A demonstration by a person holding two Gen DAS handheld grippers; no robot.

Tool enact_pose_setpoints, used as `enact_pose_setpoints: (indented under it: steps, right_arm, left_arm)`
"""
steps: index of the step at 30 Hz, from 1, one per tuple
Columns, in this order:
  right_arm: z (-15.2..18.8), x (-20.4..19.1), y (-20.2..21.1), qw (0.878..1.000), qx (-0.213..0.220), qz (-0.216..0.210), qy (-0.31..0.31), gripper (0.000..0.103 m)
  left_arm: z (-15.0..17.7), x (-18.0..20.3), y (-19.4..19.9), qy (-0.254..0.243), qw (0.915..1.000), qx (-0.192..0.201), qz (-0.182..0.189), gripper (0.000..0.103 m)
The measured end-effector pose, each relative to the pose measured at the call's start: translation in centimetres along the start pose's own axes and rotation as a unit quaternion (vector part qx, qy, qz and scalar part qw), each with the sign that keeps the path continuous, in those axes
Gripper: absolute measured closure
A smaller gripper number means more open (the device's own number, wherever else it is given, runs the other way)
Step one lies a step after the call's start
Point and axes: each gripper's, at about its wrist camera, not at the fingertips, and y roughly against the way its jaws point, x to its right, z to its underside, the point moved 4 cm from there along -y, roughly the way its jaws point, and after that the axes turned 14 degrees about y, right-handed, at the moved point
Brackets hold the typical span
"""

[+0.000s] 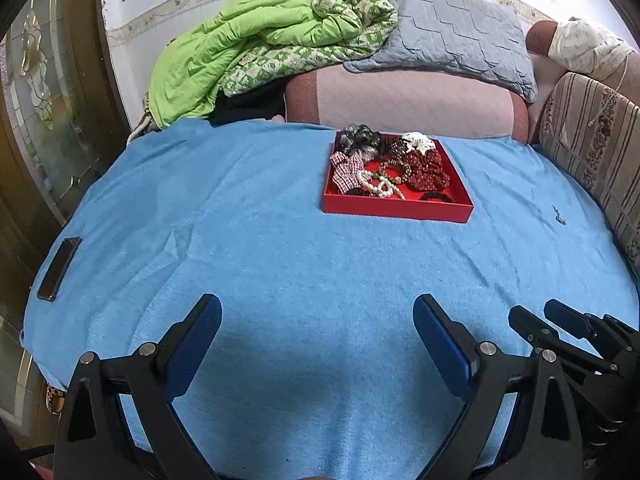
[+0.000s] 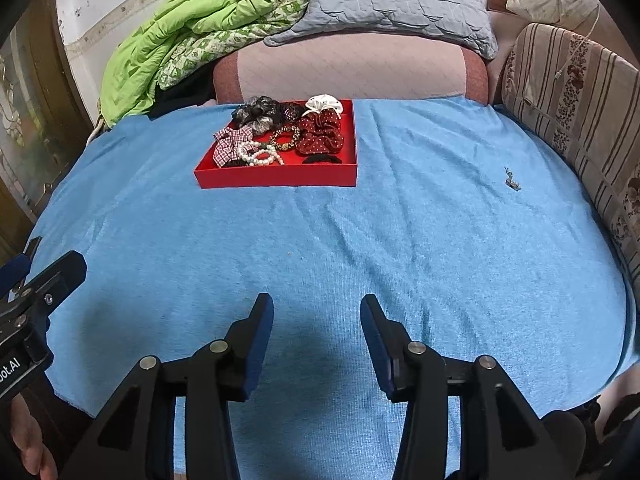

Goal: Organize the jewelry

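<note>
Red tray (image 2: 276,176) well beyond right gripper (image 2: 317,316) (jaws half-spread, empty), left gripper (image 1: 318,316) wide

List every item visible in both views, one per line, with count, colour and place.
Shallow cardboard tray: one, red, far centre of blue cloth.
Fabric scrunchies: several, dark red dotted, black lace, white, checked; in tray.
Pearl bead bracelets: a few, white, tray front.
Gold bead bracelet: one, tray middle.
Terry bed cloth: one, blue, underneath.
Phone: one, black, cloth's left edge.
Quilted blanket: one, green, behind.
Quilted pillow: one, grey, behind.
Left gripper: open, empty.
Right gripper: open, empty.
</note>
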Motion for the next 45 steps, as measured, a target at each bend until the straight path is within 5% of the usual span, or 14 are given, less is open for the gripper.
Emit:
enact_pose_setpoints:
  steps: [45]
  right_arm:
    - [0.4,0.0,-1.4,1.0,-0.018,0.012,0.001,0.048]
  left_arm:
    - [0.9,0.0,-1.8,0.006,0.9995,-0.031,0.003,0.007]
